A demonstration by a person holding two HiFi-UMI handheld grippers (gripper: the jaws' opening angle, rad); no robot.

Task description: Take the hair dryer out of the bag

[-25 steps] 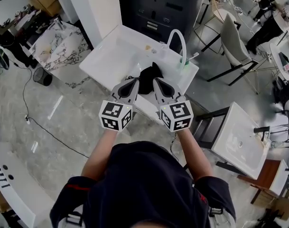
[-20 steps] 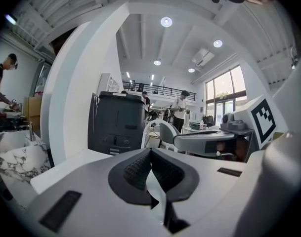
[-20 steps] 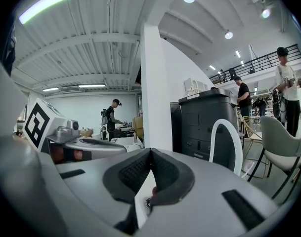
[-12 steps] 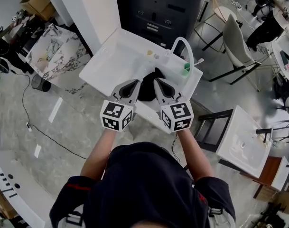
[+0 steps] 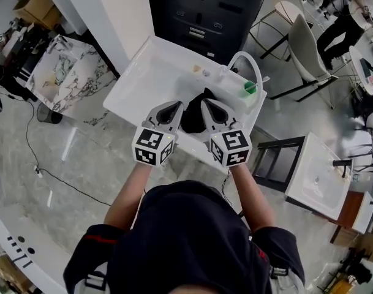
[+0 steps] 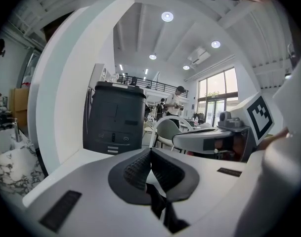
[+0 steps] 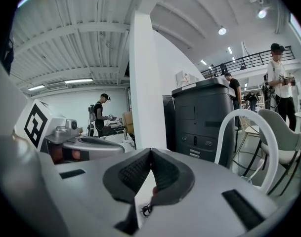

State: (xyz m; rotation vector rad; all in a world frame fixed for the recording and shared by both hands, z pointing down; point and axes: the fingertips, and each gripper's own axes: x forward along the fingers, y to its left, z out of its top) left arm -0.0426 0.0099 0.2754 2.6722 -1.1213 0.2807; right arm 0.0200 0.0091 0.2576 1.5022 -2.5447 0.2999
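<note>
A black bag [image 5: 196, 110] hangs between my two grippers over the front part of a white basin [image 5: 150, 72]. My left gripper [image 5: 176, 106] is shut, and black fabric [image 6: 160, 209] hangs from under its pads. My right gripper [image 5: 206, 103] is shut too, with a thin black cord [image 7: 146, 209] and a dark bag edge under its pads. The two grippers sit side by side and nearly level, left [image 6: 150, 153] and right [image 7: 150, 153]. No hair dryer shows in any view.
A white arched faucet [image 5: 240, 61] and a green cup [image 5: 250, 88] stand at the basin's right end. A dark cabinet [image 5: 204, 11] rises behind it. A marble-patterned block [image 5: 64, 78] is at left, a second white basin [image 5: 318, 177] at right, and chairs [image 5: 302, 41] beyond.
Both grippers have moved forward together with the black bag, a little farther over the white basin. Both have stayed shut.
</note>
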